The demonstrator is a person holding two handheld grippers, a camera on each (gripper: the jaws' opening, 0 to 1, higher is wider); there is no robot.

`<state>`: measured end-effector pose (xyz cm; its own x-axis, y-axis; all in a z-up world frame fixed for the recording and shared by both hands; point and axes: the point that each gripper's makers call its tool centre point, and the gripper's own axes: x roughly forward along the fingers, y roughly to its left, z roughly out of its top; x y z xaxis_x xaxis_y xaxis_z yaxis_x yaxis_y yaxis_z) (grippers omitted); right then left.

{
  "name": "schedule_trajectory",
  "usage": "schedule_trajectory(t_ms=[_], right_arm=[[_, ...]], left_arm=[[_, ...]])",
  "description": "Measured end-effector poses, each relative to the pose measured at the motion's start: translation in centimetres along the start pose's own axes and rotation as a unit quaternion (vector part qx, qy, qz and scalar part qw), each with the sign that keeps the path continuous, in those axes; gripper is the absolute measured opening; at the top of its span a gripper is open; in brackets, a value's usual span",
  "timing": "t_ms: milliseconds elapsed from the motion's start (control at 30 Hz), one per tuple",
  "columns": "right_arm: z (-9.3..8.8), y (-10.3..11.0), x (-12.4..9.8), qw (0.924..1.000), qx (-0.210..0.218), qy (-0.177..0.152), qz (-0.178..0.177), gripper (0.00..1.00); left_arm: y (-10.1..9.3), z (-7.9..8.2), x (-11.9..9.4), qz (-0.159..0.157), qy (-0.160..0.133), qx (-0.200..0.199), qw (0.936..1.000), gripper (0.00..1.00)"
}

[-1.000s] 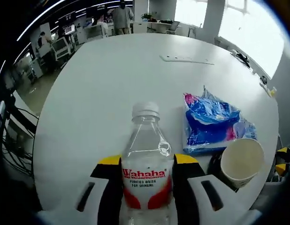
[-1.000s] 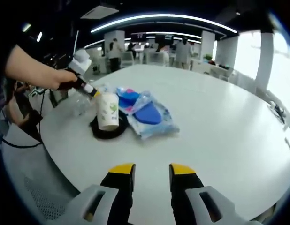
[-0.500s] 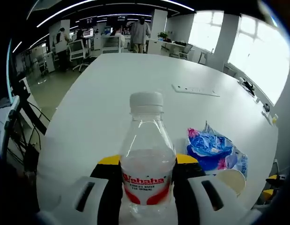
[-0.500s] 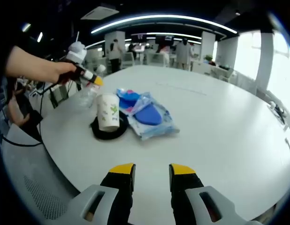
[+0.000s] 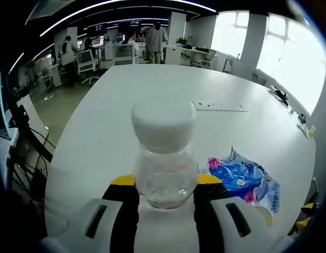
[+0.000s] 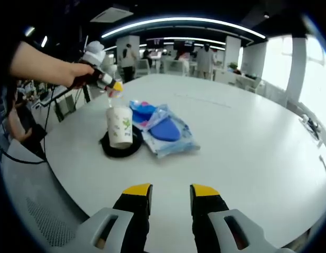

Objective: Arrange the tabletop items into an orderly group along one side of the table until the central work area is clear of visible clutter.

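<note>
A clear water bottle (image 5: 164, 182) with a white cap (image 5: 163, 124) sits between the jaws of my left gripper (image 5: 165, 180), which is shut on it. The bottle is off the table and leans its cap toward the camera. Below to the right lie a blue snack packet (image 5: 239, 176) and the rim of a paper cup (image 5: 264, 216). In the right gripper view a hand holds the left gripper (image 6: 104, 80) in the air above the paper cup (image 6: 120, 126), which stands in a black ring (image 6: 121, 150) next to the blue packet (image 6: 163, 129). My right gripper (image 6: 167, 197) stands open over bare table.
The round white table (image 6: 247, 137) has wide free room to the right and far side. A flat white power strip (image 5: 221, 107) lies farther along it. Cables (image 5: 26, 158) hang off the left edge. Desks, chairs and people stand in the background.
The left gripper has lifted the bottle higher and tipped its cap toward the camera, moving over the paper cup. The right gripper has stayed still.
</note>
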<state>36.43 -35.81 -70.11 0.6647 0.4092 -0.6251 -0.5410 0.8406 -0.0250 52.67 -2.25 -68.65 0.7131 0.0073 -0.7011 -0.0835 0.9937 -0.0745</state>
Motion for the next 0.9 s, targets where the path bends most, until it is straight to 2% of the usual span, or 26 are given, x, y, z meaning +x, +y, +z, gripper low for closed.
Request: schedule_trajectory(t_ms=[200, 333, 467, 600, 900], right_arm=[[0.04, -0.02, -0.01, 1.0, 0.001, -0.001, -0.001, 0.26], [0.01, 0.14, -0.01, 1.0, -0.002, 0.001, 0.001, 0.26], [-0.01, 0.08, -0.03, 1.0, 0.0, 0.001, 0.001, 0.26], [-0.01, -0.03, -0.05, 1.0, 0.002, 0.001, 0.0, 0.26], [0.06, -0.04, -0.05, 1.0, 0.002, -0.001, 0.0, 0.26]], left_arm=[[0.4, -0.06, -0.29, 0.018, -0.005, -0.009, 0.9998, 0.38], [0.65, 0.73, -0.52, 0.032, -0.019, -0.015, 0.9992, 0.39], [0.54, 0.69, -0.04, 0.032, -0.013, -0.007, 0.9994, 0.39], [0.22, -0.01, 0.09, 0.031, -0.006, -0.009, 0.9995, 0.39], [0.05, -0.07, -0.06, 0.024, -0.012, 0.006, 0.9996, 0.39]])
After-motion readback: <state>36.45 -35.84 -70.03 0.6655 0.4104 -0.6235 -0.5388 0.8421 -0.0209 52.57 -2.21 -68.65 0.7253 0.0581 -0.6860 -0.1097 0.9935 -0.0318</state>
